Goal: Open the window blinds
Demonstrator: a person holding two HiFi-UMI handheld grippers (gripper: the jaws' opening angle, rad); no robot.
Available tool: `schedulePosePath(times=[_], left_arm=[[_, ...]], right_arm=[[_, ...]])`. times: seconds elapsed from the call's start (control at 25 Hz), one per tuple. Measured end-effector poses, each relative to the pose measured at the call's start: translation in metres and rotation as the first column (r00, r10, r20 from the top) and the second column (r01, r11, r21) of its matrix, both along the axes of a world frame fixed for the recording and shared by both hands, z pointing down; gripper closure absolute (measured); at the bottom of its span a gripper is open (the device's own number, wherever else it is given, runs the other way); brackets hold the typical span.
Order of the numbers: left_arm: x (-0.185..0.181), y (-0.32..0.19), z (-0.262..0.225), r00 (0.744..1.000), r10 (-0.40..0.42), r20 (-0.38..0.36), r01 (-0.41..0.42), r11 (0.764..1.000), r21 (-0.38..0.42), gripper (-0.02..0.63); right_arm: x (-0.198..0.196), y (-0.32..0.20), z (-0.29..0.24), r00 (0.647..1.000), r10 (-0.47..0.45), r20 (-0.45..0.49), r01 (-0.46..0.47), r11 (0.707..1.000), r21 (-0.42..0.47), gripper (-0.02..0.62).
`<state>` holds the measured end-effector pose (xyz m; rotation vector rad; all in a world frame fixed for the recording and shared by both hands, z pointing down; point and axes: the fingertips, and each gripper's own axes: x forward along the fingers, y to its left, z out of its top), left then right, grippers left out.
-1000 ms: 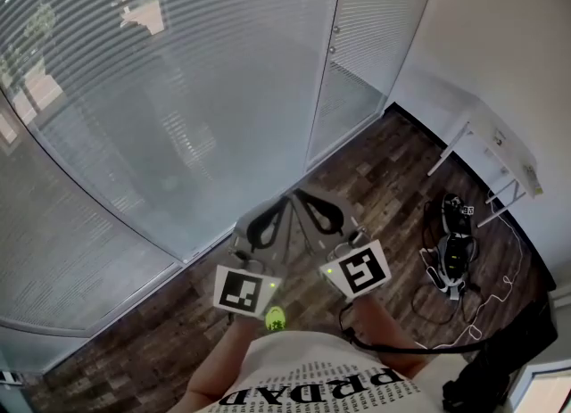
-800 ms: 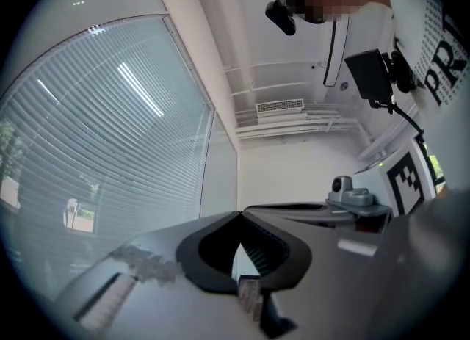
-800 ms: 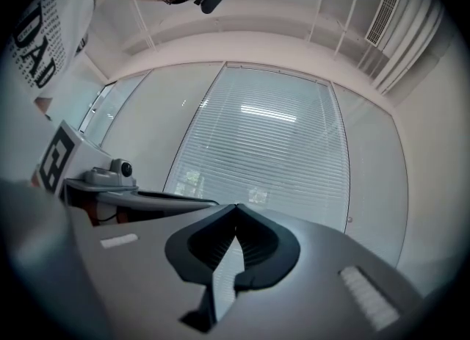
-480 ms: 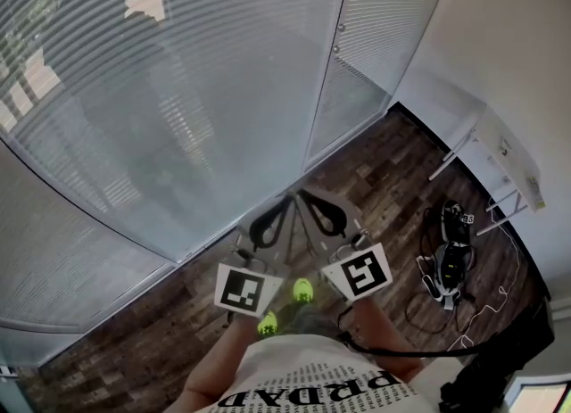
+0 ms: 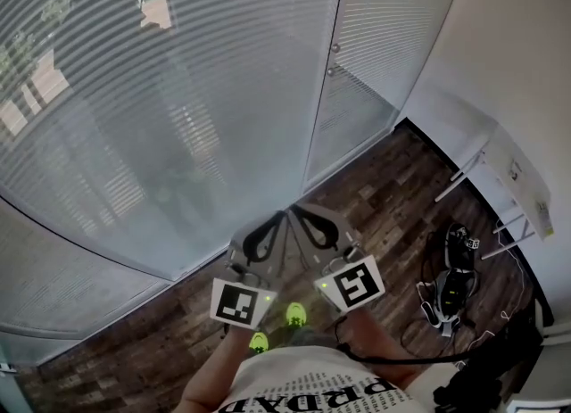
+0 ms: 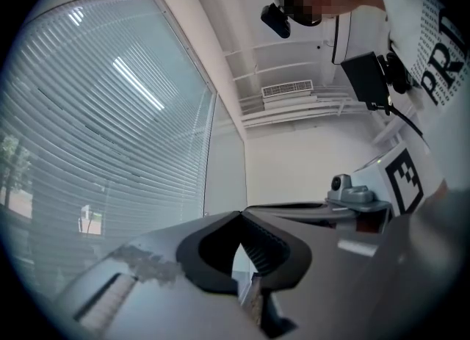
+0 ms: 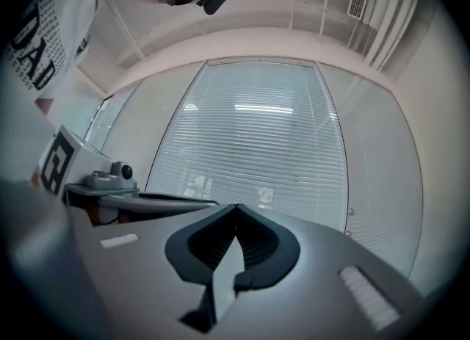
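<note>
The window blinds (image 5: 161, 90) fill the upper left of the head view, a wide curved pane with its horizontal slats lowered. They also show in the left gripper view, blinds (image 6: 95, 147), and straight ahead in the right gripper view, blinds (image 7: 257, 147). A narrower blind panel (image 5: 379, 28) hangs to the right of a white frame post with two small knobs (image 5: 334, 48). My left gripper (image 5: 282, 217) and right gripper (image 5: 294, 210) are held side by side, pointing at the window's foot and apart from it. Both are shut with nothing between the jaws, left gripper (image 6: 239, 214), right gripper (image 7: 236, 206).
A dark wood plank floor (image 5: 375, 188) runs along the window. A white table (image 5: 513, 179) stands by the wall at right, with a tangle of cables and gear (image 5: 451, 286) on the floor beneath it. The person's green shoes (image 5: 294, 315) show under the grippers.
The person has stepped toward the window, so the blinds now loom larger and the table has slid right. Both grippers came forward together, still side by side and shut.
</note>
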<state>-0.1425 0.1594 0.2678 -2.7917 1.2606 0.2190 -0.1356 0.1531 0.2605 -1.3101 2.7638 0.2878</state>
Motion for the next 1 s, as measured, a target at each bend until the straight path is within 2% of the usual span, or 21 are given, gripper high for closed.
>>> schedulePosePath(times=[0.08, 0.28, 0.52, 1.0], left_arm=[[0.008, -0.009, 0.002, 1.0, -0.011, -0.002, 0.011, 1.0, 0.003, 0.615], [0.048, -0.07, 0.007, 1.0, -0.026, 0.01, 0.026, 1.0, -0.001, 0.615], [0.065, -0.085, 0.013, 0.999, -0.039, -0.005, 0.039, 0.999, 0.005, 0.615], [0.056, -0.146, 0.017, 0.999, -0.039, -0.037, 0.039, 0.999, 0.003, 0.615]], right_arm=[[0.007, -0.009, 0.002, 1.0, -0.011, 0.003, 0.011, 1.0, 0.002, 0.589], [0.048, -0.07, 0.008, 1.0, -0.022, 0.005, 0.022, 1.0, -0.009, 0.589], [0.065, -0.083, 0.013, 0.999, -0.033, 0.005, 0.033, 0.999, -0.005, 0.589], [0.056, -0.143, 0.019, 0.998, -0.043, -0.036, 0.043, 0.999, -0.008, 0.589]])
